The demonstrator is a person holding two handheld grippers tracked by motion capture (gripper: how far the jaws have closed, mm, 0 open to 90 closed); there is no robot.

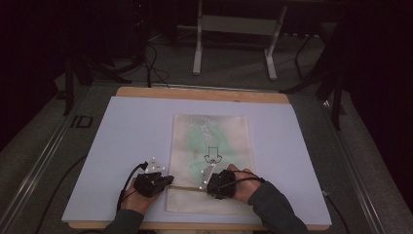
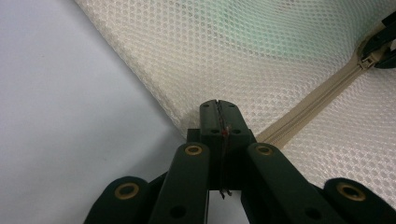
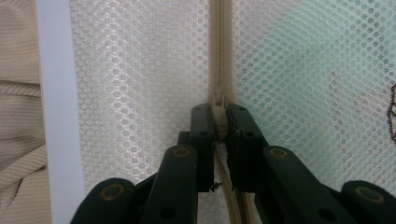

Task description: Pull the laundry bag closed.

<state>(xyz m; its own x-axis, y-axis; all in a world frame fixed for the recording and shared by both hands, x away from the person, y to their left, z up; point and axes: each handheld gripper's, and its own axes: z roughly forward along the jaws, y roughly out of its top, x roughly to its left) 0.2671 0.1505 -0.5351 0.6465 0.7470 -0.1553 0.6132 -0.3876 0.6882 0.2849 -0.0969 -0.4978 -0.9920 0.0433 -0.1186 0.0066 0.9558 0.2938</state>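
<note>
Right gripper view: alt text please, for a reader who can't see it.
The right gripper looks along its two black jaws, closed on the cream zipper pull of a white mesh bag. The zipper runs straight up the picture from the jaws. Pale green shows through the mesh at right, and the light work mat borders the bag at left.

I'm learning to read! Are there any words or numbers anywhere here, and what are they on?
"ID": on the dark floor strip left of the table, as far as it can be read.
A black line drawing, not letters, shows through the mesh bag; too small to tell what it is.
No words or numbers can be read on the bag's zipper or on either gripper.
</note>
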